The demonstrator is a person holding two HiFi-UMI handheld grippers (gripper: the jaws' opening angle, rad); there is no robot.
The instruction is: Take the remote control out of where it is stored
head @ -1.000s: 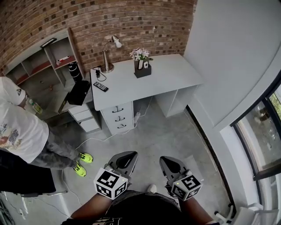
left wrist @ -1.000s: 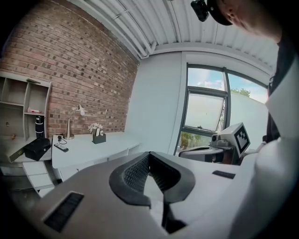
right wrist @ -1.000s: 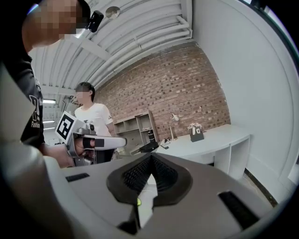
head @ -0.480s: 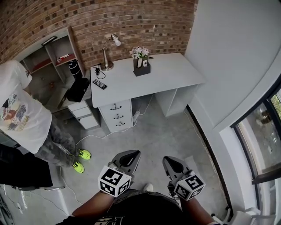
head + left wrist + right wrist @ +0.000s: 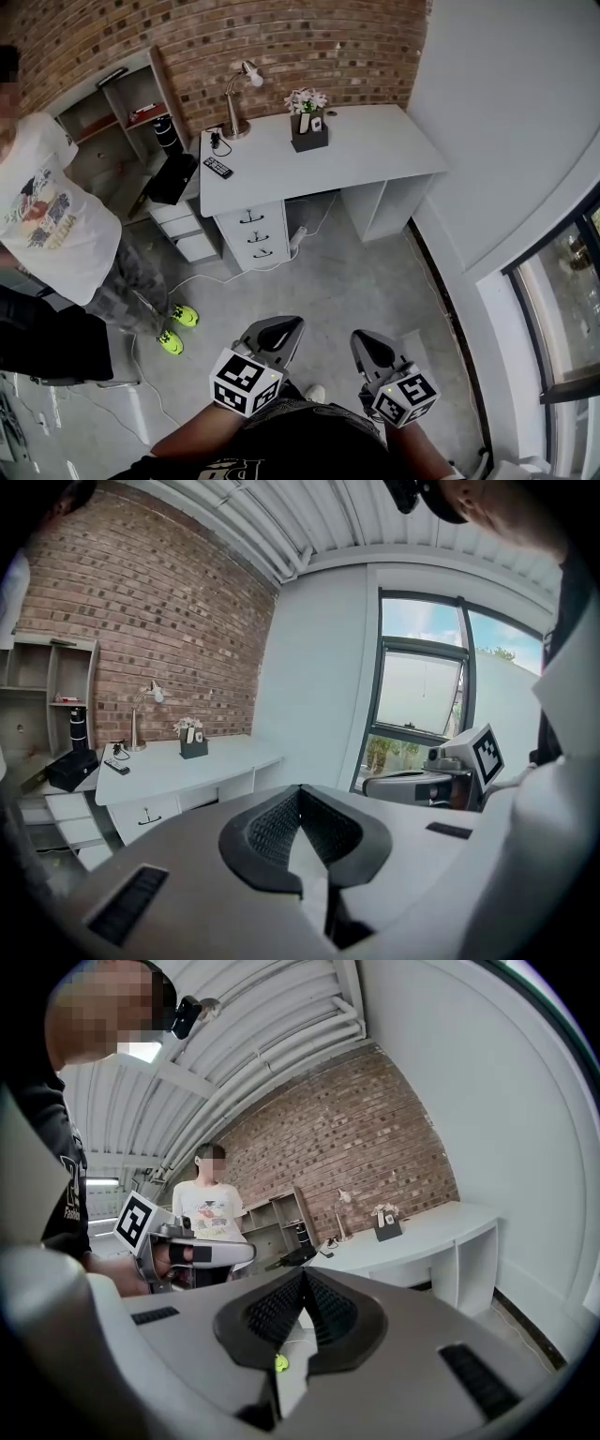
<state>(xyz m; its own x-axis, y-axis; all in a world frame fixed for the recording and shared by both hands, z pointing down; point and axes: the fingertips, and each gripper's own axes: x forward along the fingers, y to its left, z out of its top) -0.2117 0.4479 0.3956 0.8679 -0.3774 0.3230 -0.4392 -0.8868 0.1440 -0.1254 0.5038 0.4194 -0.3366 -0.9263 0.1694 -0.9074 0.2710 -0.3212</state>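
left gripper (image 5: 296, 323) sits low in the middle of the head view, its grey jaws clenched tip to tip with nothing between the ribbed black pads, as its own view (image 5: 300, 790) shows plainly. right gripper (image 5: 362, 337) hangs just beside it, to the right, equally clenched and empty in its own view (image 5: 302, 1275). both hover above a smooth grey concrete floor (image 5: 347, 272), well apart from the furniture. in the upper middle of the head view stands a white desk (image 5: 384, 155) with a flat matte top, set against a rough red brick wall (image 5: 281, 37). the remote control (image 5: 217, 168) lies flat on the top near the desk's left edge, a slim black bar with rows of buttons, also seen at the left of the left gripper view (image 5: 116, 767). just above it a metal lamp (image 5: 235, 124) with a curved neck rises from a round base. further right on the top a black box (image 5: 309, 142) holds pale flowers and some white upright pieces too small to identify. under the desk's left part is a stack of white drawers (image 5: 255, 230) with dark curved handles, and a pale cable (image 5: 220, 277) trails across the floor from there. an open grey shelf unit (image 5: 117, 103) fills the upper left corner. a person (image 5: 56, 216) in a white printed t-shirt and neon yellow shoes (image 5: 176, 330) stands at the left edge. a smooth white wall (image 5: 506, 112) fills the right side, with a dark-framed window (image 5: 562, 328) at the lower right.
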